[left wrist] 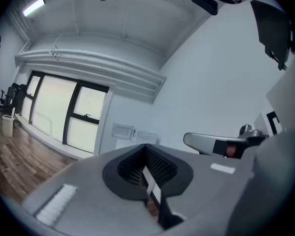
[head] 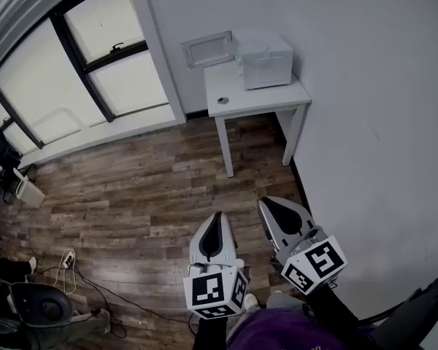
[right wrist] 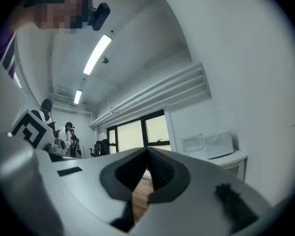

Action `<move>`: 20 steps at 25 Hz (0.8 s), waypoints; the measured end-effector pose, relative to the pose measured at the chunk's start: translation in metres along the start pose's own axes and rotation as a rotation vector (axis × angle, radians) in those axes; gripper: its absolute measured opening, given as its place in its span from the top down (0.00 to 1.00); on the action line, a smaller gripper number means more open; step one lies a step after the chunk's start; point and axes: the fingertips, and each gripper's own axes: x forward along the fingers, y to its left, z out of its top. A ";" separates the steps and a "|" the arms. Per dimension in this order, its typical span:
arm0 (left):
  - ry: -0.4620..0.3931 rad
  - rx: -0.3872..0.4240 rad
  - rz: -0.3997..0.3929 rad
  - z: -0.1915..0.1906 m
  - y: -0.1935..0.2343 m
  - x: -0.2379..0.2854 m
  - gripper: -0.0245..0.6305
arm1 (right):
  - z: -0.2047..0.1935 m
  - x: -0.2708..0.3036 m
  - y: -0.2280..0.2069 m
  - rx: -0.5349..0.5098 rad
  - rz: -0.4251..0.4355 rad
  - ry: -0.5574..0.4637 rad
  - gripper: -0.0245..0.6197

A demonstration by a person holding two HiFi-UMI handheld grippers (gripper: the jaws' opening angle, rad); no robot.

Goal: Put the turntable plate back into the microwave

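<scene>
Across the wood-plank floor [head: 131, 188], against the far wall [head: 365, 86]: white table [head: 266, 100], well apart from both grippers. On its back right part: white microwave [head: 264, 60], door [head: 206, 49] swung open to the left of the body. Cavity interior not readable in any view.

Low in the head view, side by side and pointing level toward the table: left gripper [head: 216, 217] and right gripper [head: 269, 204]. Jaws of both fully together, nothing between the pads; confirmed in each gripper view.

On the table's front left part, near the open door: small round item [head: 223, 100], light rim, dark centre. Too small to identify; judged a possible turntable plate, otherwise plate not located.

Governing relation: table and microwave straight ahead, slightly to the right of the left gripper, in line with the right gripper. Right gripper marginally nearer. Round outline, so no long axis to align with.

Judged step: approach not begun. Close the distance first, then part the jaws before reaching for the rim.
</scene>
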 end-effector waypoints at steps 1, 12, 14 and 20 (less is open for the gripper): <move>0.012 -0.007 -0.005 -0.005 0.004 0.000 0.96 | -0.005 0.002 0.002 0.004 -0.005 0.006 0.95; 0.064 -0.072 0.053 -0.033 0.068 0.056 0.96 | -0.040 0.078 -0.017 0.052 0.026 -0.001 0.95; 0.065 -0.081 0.067 -0.031 0.079 0.084 0.96 | -0.041 0.106 -0.034 0.055 0.032 0.008 0.95; 0.021 -0.100 0.084 0.004 0.107 0.184 0.96 | -0.033 0.191 -0.096 0.048 0.034 0.043 0.95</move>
